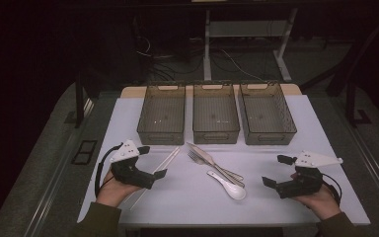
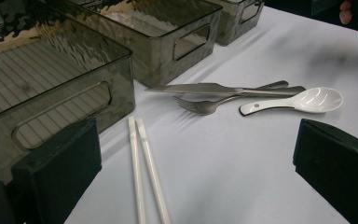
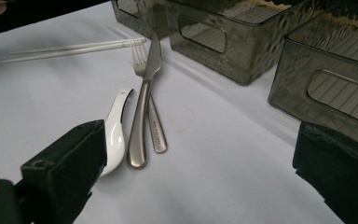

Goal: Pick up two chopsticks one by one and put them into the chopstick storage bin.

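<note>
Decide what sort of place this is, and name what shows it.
Probably a lab or workshop set up for recording, not a kitchen: a white table holds three empty bins and loose cutlery, while cables lie on the floor by a desk frame behind.

Three bins behind cutlery; both tongs gape, empty.

Three bins stand in a row at the table's far side: the left bin, middle bin and right bin. Just ahead of the left gripper, between its spread jaws, lie the chopsticks. To that gripper's right, the knife crosses the fork, with the spoon beside them, left of the right gripper.
</note>
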The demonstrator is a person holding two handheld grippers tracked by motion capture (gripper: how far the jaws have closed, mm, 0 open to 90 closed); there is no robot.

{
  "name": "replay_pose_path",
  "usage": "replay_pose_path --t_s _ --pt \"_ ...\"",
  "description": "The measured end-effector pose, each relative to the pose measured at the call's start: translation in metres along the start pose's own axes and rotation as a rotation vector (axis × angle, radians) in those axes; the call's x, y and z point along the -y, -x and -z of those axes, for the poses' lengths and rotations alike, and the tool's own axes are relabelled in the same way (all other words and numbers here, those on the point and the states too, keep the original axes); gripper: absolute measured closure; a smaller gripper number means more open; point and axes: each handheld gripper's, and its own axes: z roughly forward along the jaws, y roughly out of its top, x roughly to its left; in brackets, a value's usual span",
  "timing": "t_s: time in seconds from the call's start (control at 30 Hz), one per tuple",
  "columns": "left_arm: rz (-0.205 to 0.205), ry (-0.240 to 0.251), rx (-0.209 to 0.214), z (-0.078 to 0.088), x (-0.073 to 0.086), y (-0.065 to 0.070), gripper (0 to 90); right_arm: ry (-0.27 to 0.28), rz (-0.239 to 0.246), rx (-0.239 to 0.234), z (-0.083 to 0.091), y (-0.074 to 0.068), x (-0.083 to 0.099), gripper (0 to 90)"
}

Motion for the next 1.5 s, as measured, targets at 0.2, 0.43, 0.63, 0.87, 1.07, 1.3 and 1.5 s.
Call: replay_pose_path --t_s 0.2,0.43,0.63,0.87,1.07,1.3,1.5 --pt "-0.009 -0.003 0.003 0.000 -0.004 -0.004 0.0 0.004 0.006 0.001 0.000 0.000 0.000 2.7" --pt "-0.008 -0.001 -0.008 0.000 -0.008 -0.013 0.0 0.009 -0.001 0.003 0.001 0.001 0.001 2.7" --pt "-0.017 -0.003 -0.014 0.001 -0.013 -0.021 0.8 0.011 -0.003 0.002 0.000 0.001 0.000 2.7" --pt "0.002 0.018 -0.044 0.004 -0.010 -0.031 5.9 0.015 0.003 0.001 -0.001 0.001 -0.001 2.7" --pt "0.015 -0.050 -0.071 -0.001 0.000 -0.039 15.6 0.009 0.004 -0.003 -0.001 0.000 0.000 2.7" --pt "0.027 -0.097 -0.072 -0.004 0.005 -0.042 25.7 0.006 0.008 0.000 -0.001 0.000 0.000 2.7" --pt "0.042 -0.117 -0.072 -0.008 0.007 -0.045 33.4 0.004 0.005 0.003 -0.001 0.000 0.000 2.7"
